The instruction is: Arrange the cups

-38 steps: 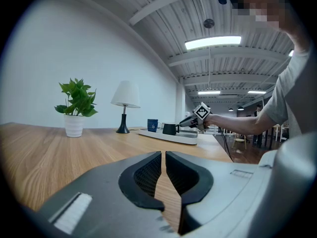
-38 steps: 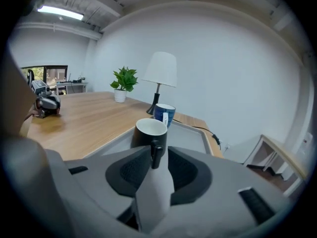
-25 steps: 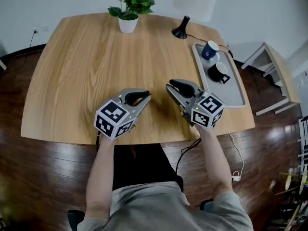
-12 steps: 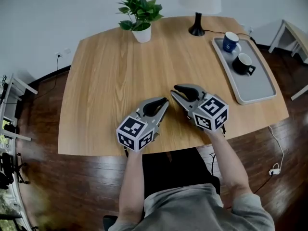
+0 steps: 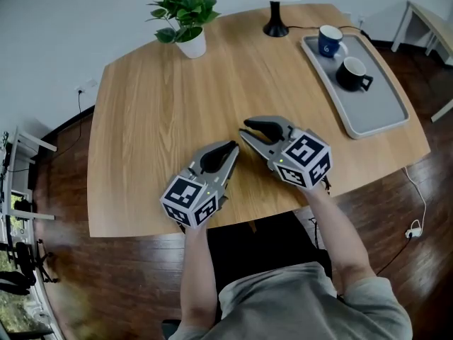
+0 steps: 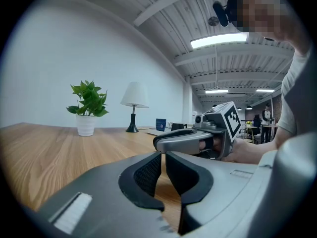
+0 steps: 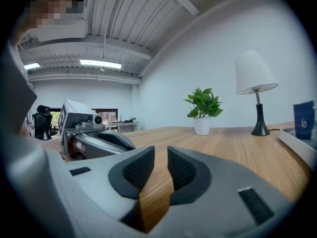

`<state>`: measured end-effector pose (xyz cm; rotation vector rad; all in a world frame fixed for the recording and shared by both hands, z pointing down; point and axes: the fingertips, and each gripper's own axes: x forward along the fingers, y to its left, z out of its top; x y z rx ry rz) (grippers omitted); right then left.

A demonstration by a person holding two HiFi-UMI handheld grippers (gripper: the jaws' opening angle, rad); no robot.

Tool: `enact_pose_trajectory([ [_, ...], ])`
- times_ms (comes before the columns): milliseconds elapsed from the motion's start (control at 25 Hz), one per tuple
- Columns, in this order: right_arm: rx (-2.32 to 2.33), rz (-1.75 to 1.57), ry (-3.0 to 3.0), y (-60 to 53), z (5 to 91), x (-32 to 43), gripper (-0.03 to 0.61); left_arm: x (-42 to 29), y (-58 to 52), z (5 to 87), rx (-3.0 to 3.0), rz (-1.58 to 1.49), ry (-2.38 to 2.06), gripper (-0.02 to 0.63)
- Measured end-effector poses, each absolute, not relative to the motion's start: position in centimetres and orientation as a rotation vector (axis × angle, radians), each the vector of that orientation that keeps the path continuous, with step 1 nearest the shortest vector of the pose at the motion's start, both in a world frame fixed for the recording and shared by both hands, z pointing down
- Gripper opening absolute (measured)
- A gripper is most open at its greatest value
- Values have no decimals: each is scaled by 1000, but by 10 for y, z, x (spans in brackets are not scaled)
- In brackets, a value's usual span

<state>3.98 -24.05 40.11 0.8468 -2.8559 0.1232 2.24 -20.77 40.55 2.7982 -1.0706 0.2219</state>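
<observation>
A blue cup [image 5: 330, 40] and a black cup [image 5: 352, 74] stand on a grey tray [image 5: 379, 108] at the table's far right. Both grippers hover low over the wood near the front edge, far from the cups. My left gripper [image 5: 231, 149] is shut with nothing between its pads [image 6: 150, 171]. My right gripper [image 5: 245, 130] is also shut and empty, its tips close beside the left one's. In the left gripper view the right gripper [image 6: 198, 140] lies just ahead, with both cups [image 6: 160, 124] small behind it. The right gripper [image 7: 161, 153] view catches the blue cup [image 7: 303, 119] at its right edge.
A potted plant [image 5: 180, 21] and a lamp [image 5: 274, 25] stand along the table's far edge. The wooden table [image 5: 156, 105] spreads wide between the grippers and the tray. The front edge runs just under both marker cubes [image 5: 187, 200].
The right gripper has drawn in toward the left one, so their tips now sit nearer together. The head view has swung. Both stay shut and the cups have not moved.
</observation>
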Motion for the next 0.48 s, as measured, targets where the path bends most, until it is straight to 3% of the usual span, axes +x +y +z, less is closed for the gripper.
enact_pose_trajectory([
  [480, 844, 137, -2856, -240, 403, 39, 77, 21, -206, 405, 2806, 220, -1069, 38],
])
